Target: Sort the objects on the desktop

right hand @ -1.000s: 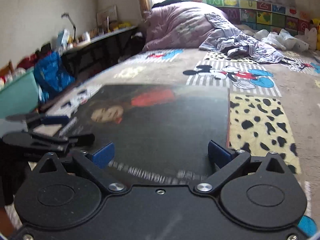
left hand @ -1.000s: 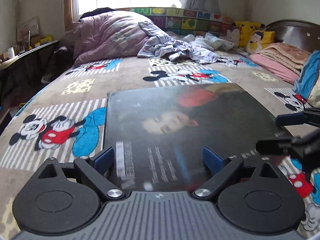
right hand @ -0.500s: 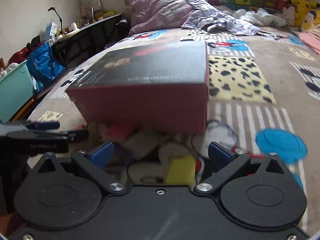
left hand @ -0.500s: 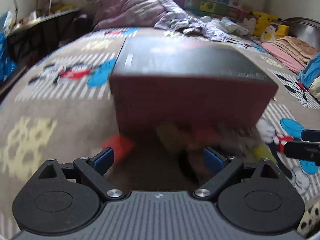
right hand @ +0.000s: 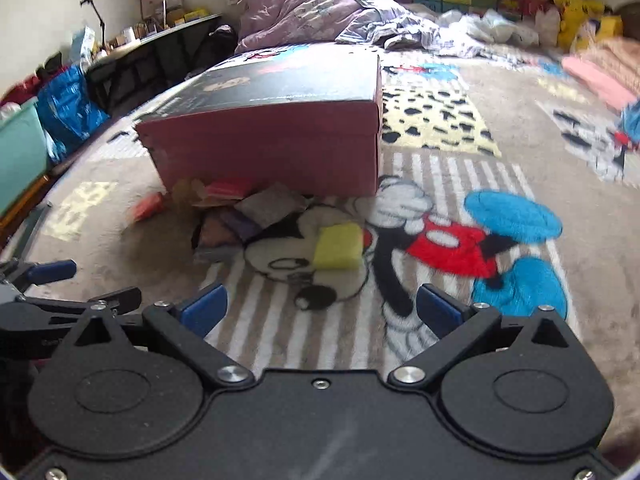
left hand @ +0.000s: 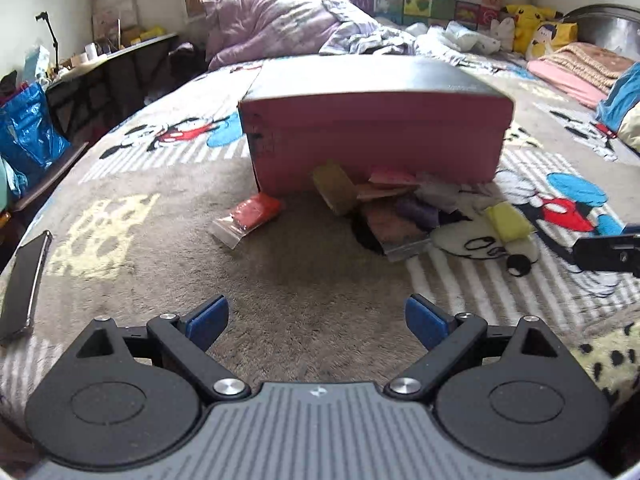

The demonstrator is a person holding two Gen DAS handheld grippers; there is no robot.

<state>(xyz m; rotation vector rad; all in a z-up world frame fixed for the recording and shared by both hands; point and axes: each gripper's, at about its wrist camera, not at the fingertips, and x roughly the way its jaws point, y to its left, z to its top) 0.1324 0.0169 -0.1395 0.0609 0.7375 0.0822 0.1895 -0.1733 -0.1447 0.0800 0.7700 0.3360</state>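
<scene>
A pink box with a black lid [left hand: 376, 136] [right hand: 276, 148] sits on the bed cover. In front of it lies a heap of small packets [left hand: 396, 208] [right hand: 240, 212]: an orange bagged one [left hand: 252, 212], a dark yellow one [left hand: 334, 186], a purple one [left hand: 418, 210] and a bright yellow one [left hand: 508, 222] [right hand: 338, 246]. My left gripper [left hand: 316, 320] hovers open over bare cover, well short of the heap. My right gripper [right hand: 320, 306] is open too, just short of the bright yellow packet. Each gripper shows at the edge of the other's view.
A phone [left hand: 22, 284] lies at the bed's left edge. A blue bag [left hand: 28, 132] and a cluttered desk [left hand: 116, 56] stand left of the bed. Crumpled bedding [left hand: 288, 20], plush toys [left hand: 532, 28] and folded blankets [left hand: 576, 68] fill the far end.
Both grippers have pulled back from over the box lid and dropped lower. The box's front and the packets in front of it have come into view.
</scene>
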